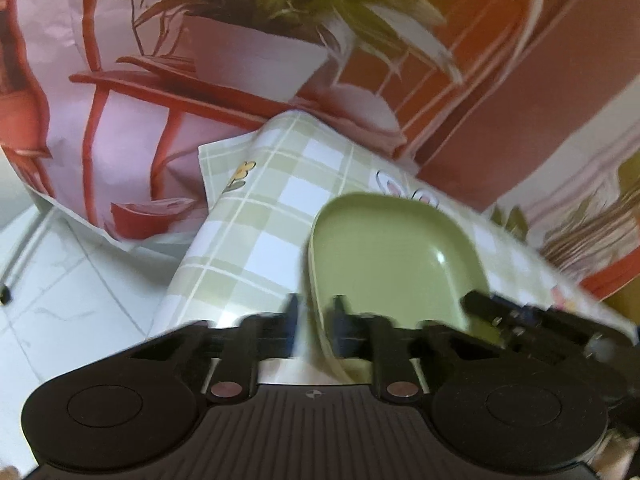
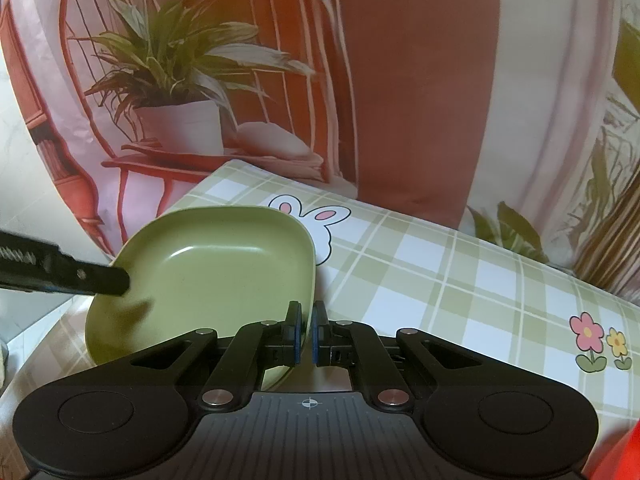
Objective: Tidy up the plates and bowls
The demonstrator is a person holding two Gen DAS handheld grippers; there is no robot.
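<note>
A green squarish plate [image 1: 392,256] is held between both grippers above the checked tablecloth [image 1: 272,208]. My left gripper [image 1: 318,312] is shut on the plate's left rim. In the right wrist view the same plate [image 2: 216,276] is tilted, and my right gripper [image 2: 307,334] is shut on its right rim. A finger of the left gripper [image 2: 96,278] shows at the plate's far left edge. No bowls are in view.
The table's cloth [image 2: 440,292] has rabbit and flower prints. A printed backdrop with a potted plant [image 2: 172,80] and a red chair hangs behind the table. White floor tiles [image 1: 72,280] lie to the left, beyond the table corner.
</note>
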